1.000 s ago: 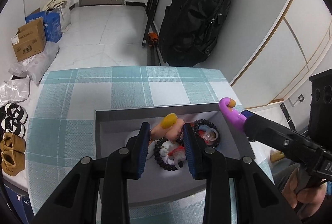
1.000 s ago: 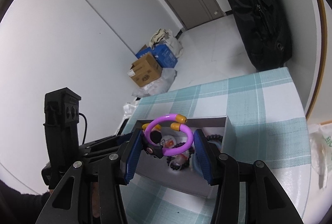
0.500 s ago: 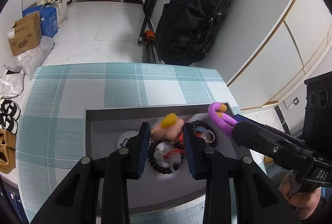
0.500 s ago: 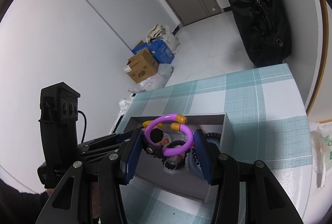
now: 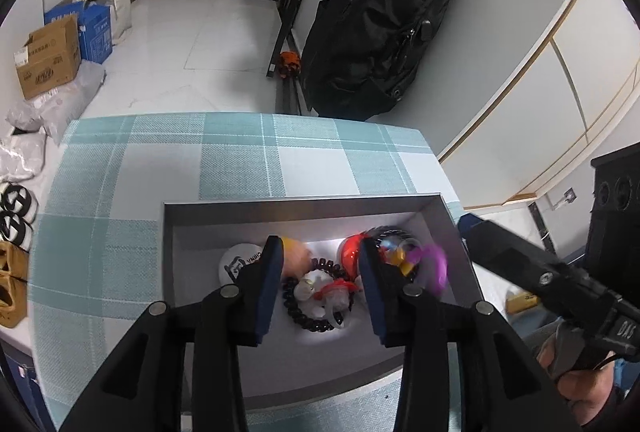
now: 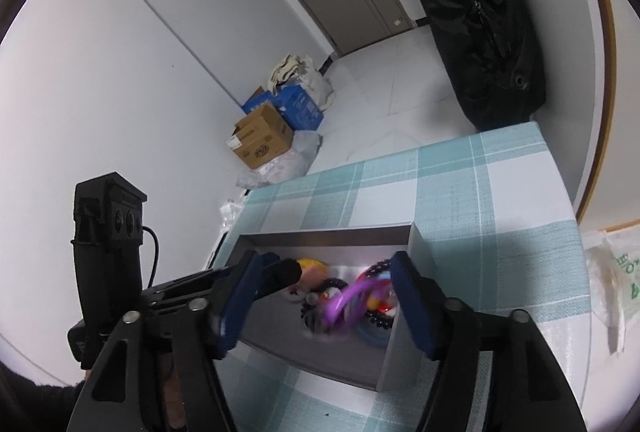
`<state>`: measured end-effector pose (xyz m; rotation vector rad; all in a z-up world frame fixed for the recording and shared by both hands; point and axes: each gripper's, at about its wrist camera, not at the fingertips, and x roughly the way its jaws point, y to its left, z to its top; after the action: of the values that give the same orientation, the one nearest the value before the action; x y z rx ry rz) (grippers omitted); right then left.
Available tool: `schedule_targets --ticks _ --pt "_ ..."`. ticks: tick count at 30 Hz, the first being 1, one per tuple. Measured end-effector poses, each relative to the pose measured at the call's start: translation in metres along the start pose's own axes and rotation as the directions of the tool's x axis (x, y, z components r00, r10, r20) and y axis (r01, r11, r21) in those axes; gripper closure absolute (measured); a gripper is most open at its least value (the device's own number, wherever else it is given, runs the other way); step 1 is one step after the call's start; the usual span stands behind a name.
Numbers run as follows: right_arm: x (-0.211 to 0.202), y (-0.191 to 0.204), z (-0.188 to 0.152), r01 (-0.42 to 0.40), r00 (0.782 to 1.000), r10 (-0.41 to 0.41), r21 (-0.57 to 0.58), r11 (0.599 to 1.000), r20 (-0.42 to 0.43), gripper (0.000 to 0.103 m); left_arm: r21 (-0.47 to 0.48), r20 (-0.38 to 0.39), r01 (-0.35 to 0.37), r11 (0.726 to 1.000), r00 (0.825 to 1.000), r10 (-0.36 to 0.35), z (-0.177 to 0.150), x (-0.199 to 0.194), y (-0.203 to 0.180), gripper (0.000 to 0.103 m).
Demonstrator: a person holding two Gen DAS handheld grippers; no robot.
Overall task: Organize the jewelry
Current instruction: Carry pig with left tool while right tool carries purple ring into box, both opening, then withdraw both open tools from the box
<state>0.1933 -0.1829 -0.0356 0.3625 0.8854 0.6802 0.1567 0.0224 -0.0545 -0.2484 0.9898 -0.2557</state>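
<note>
A grey open box (image 5: 300,202) (image 6: 328,232) stands on the checked tablecloth. In it lie black bead bracelets (image 5: 296,308), a peach and yellow bracelet (image 5: 298,260) (image 6: 312,268), a red piece (image 5: 350,256) and a white disc (image 5: 240,262). My left gripper (image 5: 320,252) hangs over the box with its jaws opening; the peach bracelet lies loose by the left pad. The jaws of my right gripper (image 6: 326,264) are opening too. A purple ring bracelet with yellow ends (image 6: 352,298) (image 5: 430,264) shows blurred, free of the pads, down among the jewelry at the box's right side.
A black backpack (image 5: 380,24) leans on the wall beyond the table. Cardboard boxes (image 5: 48,60) and bags stand on the floor at the left. A plastic bag (image 6: 616,272) lies off the table's right edge. A person's hand (image 5: 576,376) grips the right tool.
Both pairs of jaws have spread. The purple ring has left the right pads and dropped into the box. The peach bracelet has slipped from the left pads onto the box floor.
</note>
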Motion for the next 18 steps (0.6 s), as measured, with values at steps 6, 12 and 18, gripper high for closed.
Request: schedule_targets --ticks 6,12,18 --pt "-0.006 -0.001 0.0 0.014 1.0 -0.014 -0.005 1.0 0.02 0.031 0.0 0.058 -0.008 1.0 0.998 0.008 0.0 -0.013 -0.001 0.047" --pt "-0.019 0.01 -0.004 0.039 0.997 -0.035 -0.054 0.998 0.073 0.021 0.009 0.092 -0.049 0.999 0.995 0.048 -0.006 -0.023 -0.004 0.046" --pt "-0.034 0.022 -0.01 0.069 0.989 -0.055 -0.095 0.993 0.14 0.011 0.037 0.141 -0.094 0.995 0.986 0.088 -0.018 -0.039 -0.012 0.045"
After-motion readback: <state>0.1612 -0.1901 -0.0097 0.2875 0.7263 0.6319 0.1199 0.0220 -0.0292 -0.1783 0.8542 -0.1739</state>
